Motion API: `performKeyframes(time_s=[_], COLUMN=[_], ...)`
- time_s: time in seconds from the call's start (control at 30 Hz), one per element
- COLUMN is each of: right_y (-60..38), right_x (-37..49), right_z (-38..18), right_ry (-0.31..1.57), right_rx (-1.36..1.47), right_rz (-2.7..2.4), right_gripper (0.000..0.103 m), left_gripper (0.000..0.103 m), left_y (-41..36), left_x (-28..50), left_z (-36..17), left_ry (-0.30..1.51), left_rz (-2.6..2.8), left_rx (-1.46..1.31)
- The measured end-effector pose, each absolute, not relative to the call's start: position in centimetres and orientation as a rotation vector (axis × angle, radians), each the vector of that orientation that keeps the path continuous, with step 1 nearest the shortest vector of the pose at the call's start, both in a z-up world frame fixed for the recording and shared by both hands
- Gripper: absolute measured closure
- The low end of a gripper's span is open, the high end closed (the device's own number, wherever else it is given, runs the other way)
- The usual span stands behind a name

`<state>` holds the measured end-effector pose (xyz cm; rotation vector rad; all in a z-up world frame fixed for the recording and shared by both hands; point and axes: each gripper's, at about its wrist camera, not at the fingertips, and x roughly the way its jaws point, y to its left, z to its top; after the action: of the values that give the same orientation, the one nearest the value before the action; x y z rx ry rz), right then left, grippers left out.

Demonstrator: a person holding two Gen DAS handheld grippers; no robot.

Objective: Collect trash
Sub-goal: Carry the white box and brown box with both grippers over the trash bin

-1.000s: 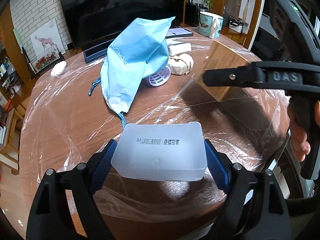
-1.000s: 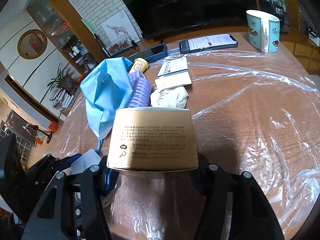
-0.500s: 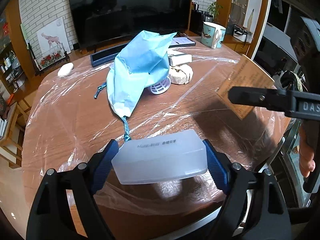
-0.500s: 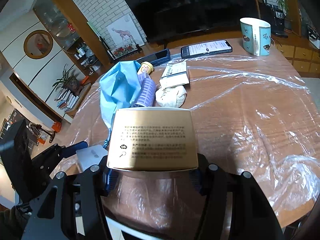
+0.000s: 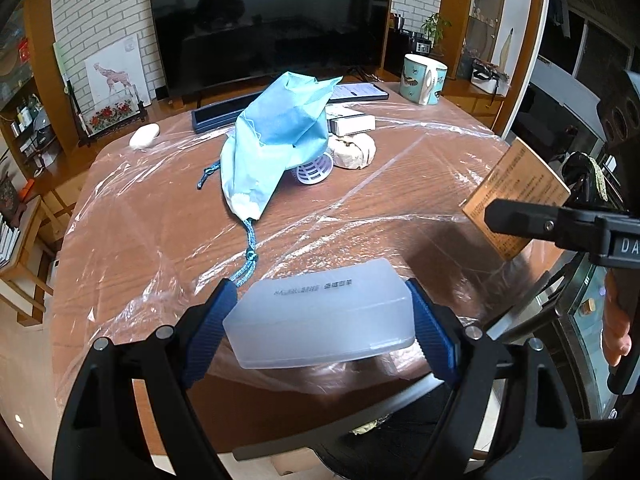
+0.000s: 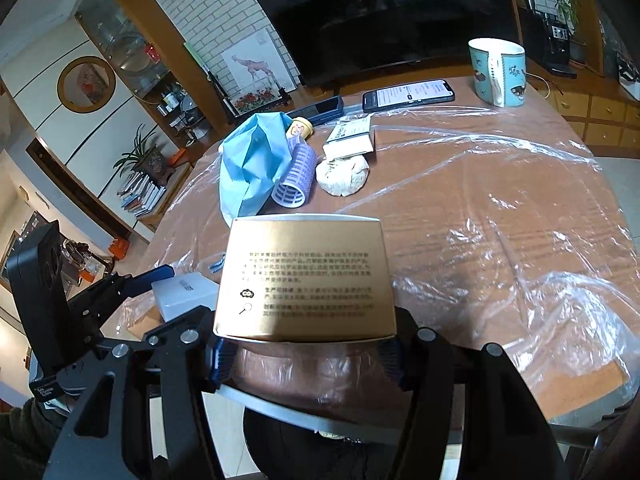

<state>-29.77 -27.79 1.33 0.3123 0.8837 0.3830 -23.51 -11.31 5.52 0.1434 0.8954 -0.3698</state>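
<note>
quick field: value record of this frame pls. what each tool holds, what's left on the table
left tool: shut on translucent plastic box
right tool: shut on gold carton
surface: wooden table under clear plastic sheet
left on table: blue cloth bag, purple hair roller, beige wrapped lump, white booklet, phone, mug
below table edge: dark bin, contents unclear

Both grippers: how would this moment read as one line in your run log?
left gripper: shut on white plastic case | right gripper: shut on gold box | both lifted above table
</note>
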Motion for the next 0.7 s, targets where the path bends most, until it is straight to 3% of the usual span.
performKeyframes(time_s=[0.7], right_y=[-27.6], right_x=[-34.2], right_z=[2.2], right_ry=[0.868], right_rx=[0.236], right_rz=[0.399], right_gripper=[0.046], left_gripper=[0.018], left_y=[-11.9], left_x=[-27.5], left_z=[6.3], left_ry=[0.882], left_rz=[-0.382], left_rx=[0.137])
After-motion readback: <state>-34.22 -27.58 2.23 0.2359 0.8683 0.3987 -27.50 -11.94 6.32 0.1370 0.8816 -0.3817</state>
